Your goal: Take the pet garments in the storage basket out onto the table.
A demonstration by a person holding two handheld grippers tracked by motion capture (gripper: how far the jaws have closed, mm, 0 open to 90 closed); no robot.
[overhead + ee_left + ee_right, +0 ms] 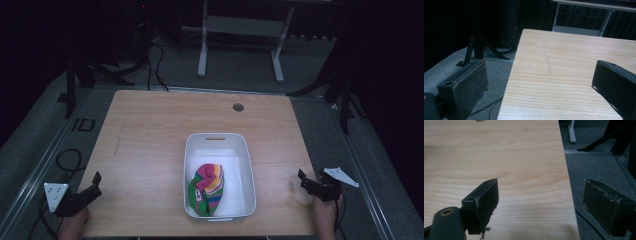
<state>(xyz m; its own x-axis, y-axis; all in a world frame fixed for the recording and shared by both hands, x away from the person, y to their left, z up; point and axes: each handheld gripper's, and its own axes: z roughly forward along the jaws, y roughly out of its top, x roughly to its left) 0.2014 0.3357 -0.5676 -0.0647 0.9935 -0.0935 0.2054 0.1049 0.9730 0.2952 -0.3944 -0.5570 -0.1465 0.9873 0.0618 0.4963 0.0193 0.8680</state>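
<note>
Grippers are sitting at the two near corners of the wooden table [150, 130], each held in a hand coming up from the near edge. The left gripper [92, 182] is hovering at the near left corner, tilted inward toward the middle of the table, and its jaws are standing wide apart with nothing between them; in the left gripper view [539, 82] one jaw is hanging out past the table's left edge over the grey floor while the other is over the wood. The right gripper [305, 181] is resting at the near right corner, also pointing inward, its jaws spread about as wide as they go and gripping nothing; in the right gripper view [541, 202] the table's right edge is running between the two jaws, so one is over the wood and the other over the carpet.

Between the two hands, close to the near edge and a little right of centre, a white bin [192, 155] is standing with its long side running away from the person. Inside it, against the near left wall, a striped cloth [209, 185] is lying bunched up, showing pink, yellow, green and orange bands; it may be a knitted hat or sock, though the dim light is making that hard to settle. Both grippers are well apart from the bin.
</note>
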